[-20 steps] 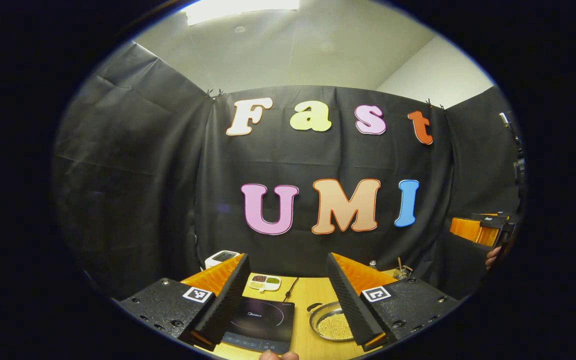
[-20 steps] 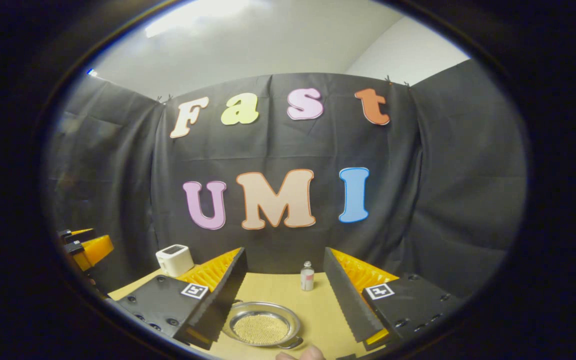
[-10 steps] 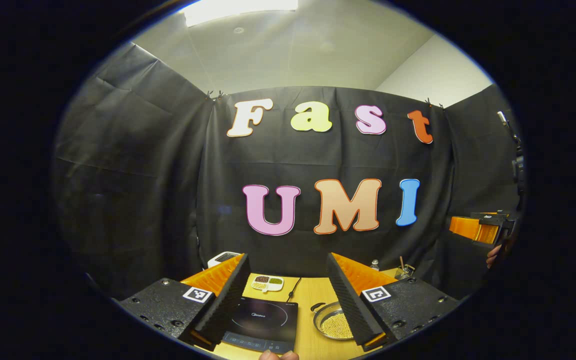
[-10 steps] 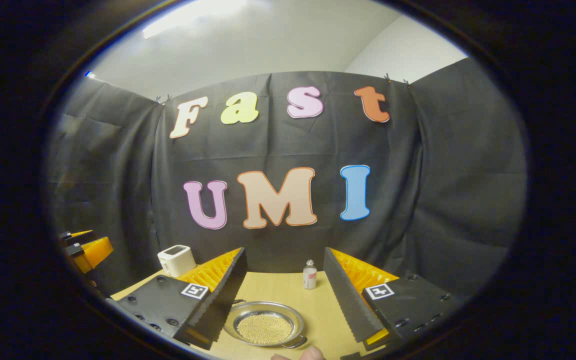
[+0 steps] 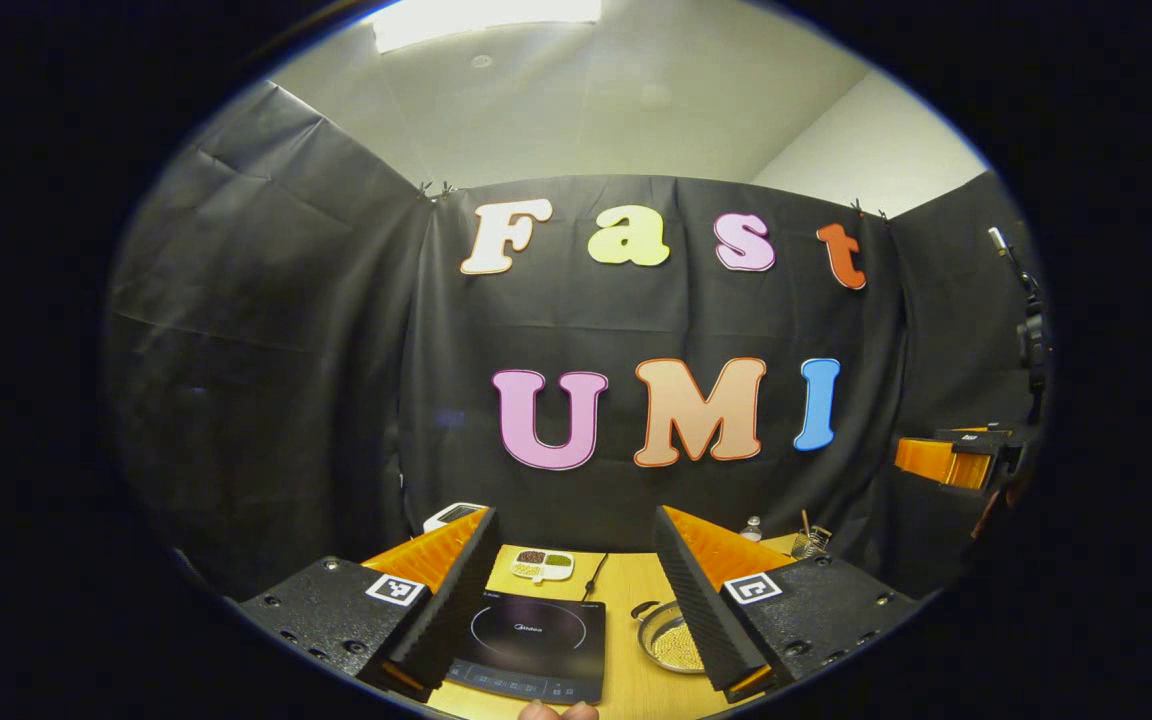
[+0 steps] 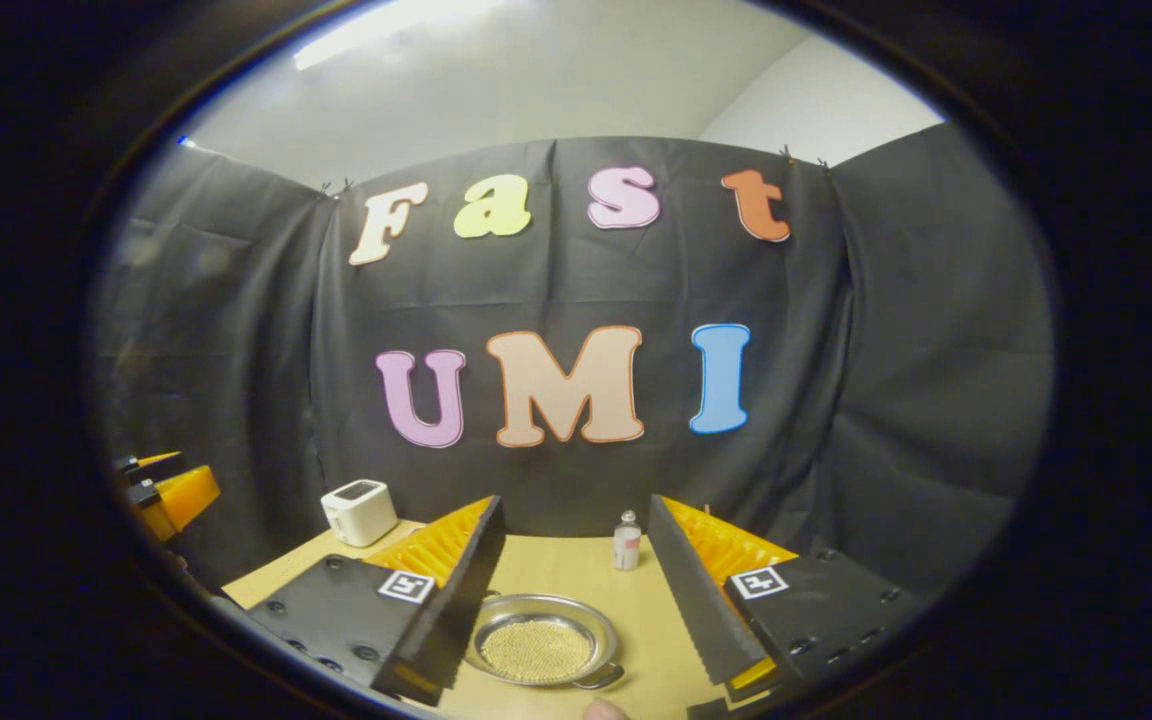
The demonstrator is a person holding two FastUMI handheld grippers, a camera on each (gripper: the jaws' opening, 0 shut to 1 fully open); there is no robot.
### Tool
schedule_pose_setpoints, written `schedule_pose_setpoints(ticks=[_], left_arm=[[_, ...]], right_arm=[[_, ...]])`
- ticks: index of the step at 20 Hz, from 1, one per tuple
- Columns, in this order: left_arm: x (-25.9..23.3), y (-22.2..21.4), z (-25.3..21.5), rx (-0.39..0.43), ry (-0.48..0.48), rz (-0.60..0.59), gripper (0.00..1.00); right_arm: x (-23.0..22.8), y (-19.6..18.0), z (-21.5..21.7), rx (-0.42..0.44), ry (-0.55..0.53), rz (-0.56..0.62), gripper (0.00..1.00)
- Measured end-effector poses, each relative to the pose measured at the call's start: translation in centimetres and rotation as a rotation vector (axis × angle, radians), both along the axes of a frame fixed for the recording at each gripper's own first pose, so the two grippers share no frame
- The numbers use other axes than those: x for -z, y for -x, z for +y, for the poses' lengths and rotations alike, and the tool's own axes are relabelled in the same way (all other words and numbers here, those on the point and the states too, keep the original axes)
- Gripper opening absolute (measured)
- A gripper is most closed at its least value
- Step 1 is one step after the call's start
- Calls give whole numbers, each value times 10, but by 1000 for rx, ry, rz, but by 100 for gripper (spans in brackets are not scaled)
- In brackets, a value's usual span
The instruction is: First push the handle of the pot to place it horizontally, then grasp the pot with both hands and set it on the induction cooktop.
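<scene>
Right gripper view puts your pot [image 6: 544, 650] low and centre in the frame: shallow, shiny metal, holding pale beads, on the table [image 6: 576, 575]. Both grippers' jaws stand apart, gripping nothing.

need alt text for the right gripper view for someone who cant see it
The right tongs hang open above a shallow metal pot of small pale beads on a wooden table. A small bottle stands behind the pot, a white appliance sits far left, and the left tongs show at the left edge.
</scene>
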State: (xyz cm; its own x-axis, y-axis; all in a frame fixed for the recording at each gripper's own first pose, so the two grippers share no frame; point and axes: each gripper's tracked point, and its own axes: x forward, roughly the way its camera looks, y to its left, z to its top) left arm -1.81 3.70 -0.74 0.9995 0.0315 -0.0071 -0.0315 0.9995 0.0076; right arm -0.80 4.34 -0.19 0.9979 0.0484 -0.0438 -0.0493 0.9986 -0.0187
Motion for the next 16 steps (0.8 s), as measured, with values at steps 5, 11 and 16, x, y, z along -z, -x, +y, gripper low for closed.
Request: schedule_pose_setpoints(ticks=[5,11,16], left_arm=[[0,9,10,17,6,-2,93],[4,18,22,30,19,2,91],[15,11,23,28,32,26,91]], right_arm=[[14,6,16,-15,0,40,59],[20,20,22,18,25,59,19],[59,13,28,-31,-42,177,4]])
